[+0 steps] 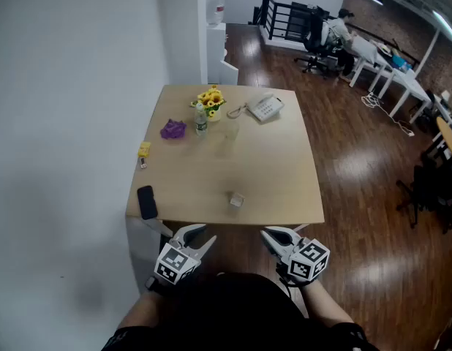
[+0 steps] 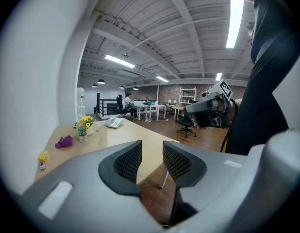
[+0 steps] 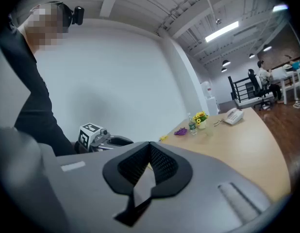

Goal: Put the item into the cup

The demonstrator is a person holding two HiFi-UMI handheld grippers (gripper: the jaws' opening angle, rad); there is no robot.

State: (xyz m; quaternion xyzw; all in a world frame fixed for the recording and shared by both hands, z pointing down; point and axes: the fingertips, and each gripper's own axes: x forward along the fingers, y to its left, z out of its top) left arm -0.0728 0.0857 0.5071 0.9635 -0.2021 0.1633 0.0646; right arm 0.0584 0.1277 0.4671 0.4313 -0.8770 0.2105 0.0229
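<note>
Small pale item (image 1: 237, 199) near table (image 1: 277, 174) front edge, clear cup (image 1: 232, 131) upright, farther back

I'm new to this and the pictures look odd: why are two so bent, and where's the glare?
Both gripper views: a wide-angle lens bows straight lines and leaves black corners. Head view: bright glare on the floor; the table is evenly lit. Left gripper view: the light strip is blown out white. Right gripper view: the mosaic patch was added afterwards.

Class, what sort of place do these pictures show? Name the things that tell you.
Probably an open-plan office: a desk telephone sits on the wooden table, and beyond it a person works in a swivel chair at white desks.
</note>
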